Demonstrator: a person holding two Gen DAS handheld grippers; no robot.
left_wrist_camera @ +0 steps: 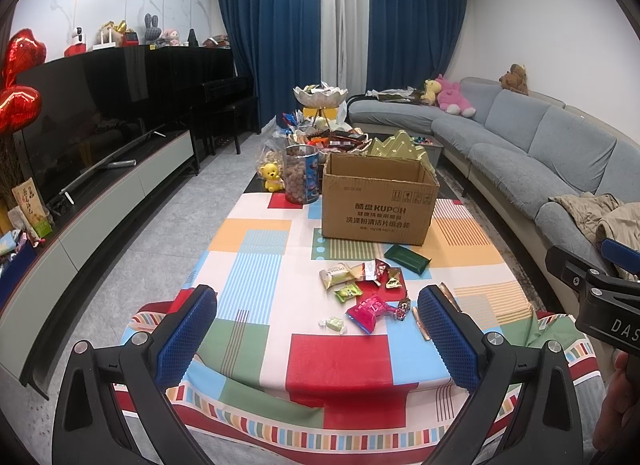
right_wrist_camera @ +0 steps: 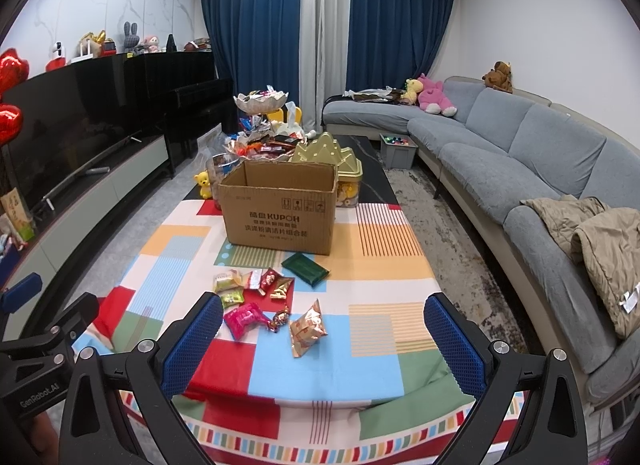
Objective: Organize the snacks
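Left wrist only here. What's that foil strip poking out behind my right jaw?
Observer: A whole gold bag, lying on the cloth just right of the pink pack.
Operator: Right gripper carrying anything?
Observer: No. The right gripper has its jaws open and empty, near the table's front edge.
Operator: I only see the top of the tin behind the box.
Observer: The tin stands at the right rear corner of the box; a clear window low on it shows yellow pieces inside.

Bright even indoor light, sharp, fisheye-warped edges
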